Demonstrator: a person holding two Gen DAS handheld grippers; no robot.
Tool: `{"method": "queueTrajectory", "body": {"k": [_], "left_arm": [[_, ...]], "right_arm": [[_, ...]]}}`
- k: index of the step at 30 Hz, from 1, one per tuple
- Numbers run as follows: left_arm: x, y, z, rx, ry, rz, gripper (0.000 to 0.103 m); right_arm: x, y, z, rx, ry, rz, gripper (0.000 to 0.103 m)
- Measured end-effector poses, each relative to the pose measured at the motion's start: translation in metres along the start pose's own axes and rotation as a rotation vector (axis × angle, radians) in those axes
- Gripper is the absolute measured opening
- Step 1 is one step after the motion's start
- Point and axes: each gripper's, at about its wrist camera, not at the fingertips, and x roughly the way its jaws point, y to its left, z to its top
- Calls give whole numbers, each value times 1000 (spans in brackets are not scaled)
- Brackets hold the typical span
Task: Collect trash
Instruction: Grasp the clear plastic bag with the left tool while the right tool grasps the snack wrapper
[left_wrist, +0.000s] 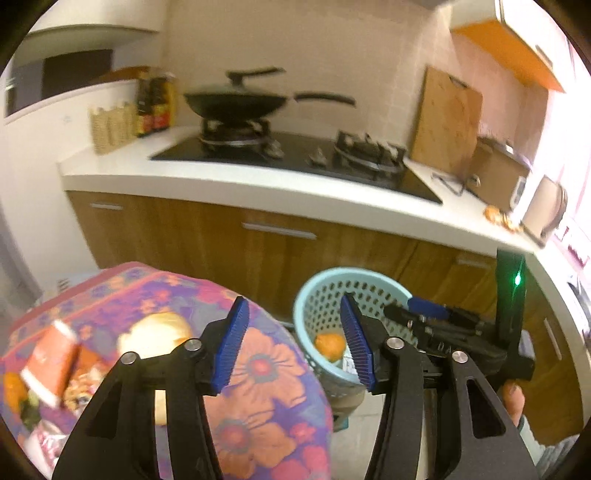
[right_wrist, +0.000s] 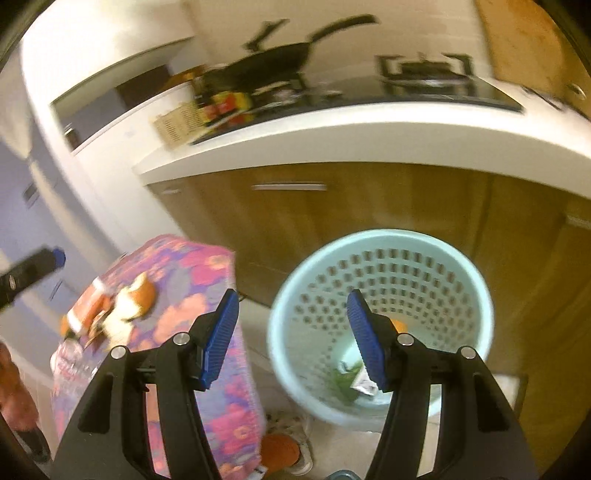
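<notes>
A pale blue perforated trash basket (right_wrist: 384, 240) stands on the floor by the cabinets; it also shows in the left wrist view (left_wrist: 325, 280). Inside lie an orange peel (left_wrist: 330, 345) and a green and white wrapper (right_wrist: 352, 378). A floral-cloth table (left_wrist: 258, 369) holds trash: an orange carton (left_wrist: 50, 363), a pale peel (left_wrist: 159, 336) and a plastic bottle (right_wrist: 70, 360). My left gripper (left_wrist: 293, 347) is open and empty above the table edge. My right gripper (right_wrist: 291, 339) is open and empty above the basket's rim; it also shows in the left wrist view (left_wrist: 428, 308).
A white counter (left_wrist: 258, 192) carries a gas hob with a black wok (left_wrist: 236, 101), sauce bottles (left_wrist: 155, 103), a cutting board (left_wrist: 445, 122) and orange peels (left_wrist: 498, 216). Wooden cabinets (right_wrist: 332, 210) stand behind the basket. An orange object (right_wrist: 280, 452) lies on the floor.
</notes>
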Motion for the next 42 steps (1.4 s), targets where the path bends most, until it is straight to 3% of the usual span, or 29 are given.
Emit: {"method": "queueTrajectory", "body": {"k": [5,9,12,20,26,30,37,42], "left_arm": [[-57,42,-8,-124,-121,44,63],[-99,69,-23,-164,-180,126,63],[-124,88,-40,-199,-202,188,63],[-169,145,-100,-353,-215,303,67],[-163,171,-154,-462,-141,354,70],[-147,185,-183,-530,-82,328,70],[-110,197,-203,-614,-8,290,71],[-86,207,-207,-673,17,261,70]], "right_arm": [[-8,58,-13,-126,4,135,57],[-17,108,-33,-249,25,269,57],[-25,148,-60,-367,45,366,59],[-14,209,-117,-519,167,523,61],[-6,231,-149,-604,211,556,66],[4,233,-158,-587,247,566,73],[11,236,-167,-607,286,590,83],[17,244,-180,-661,323,596,83]]}}
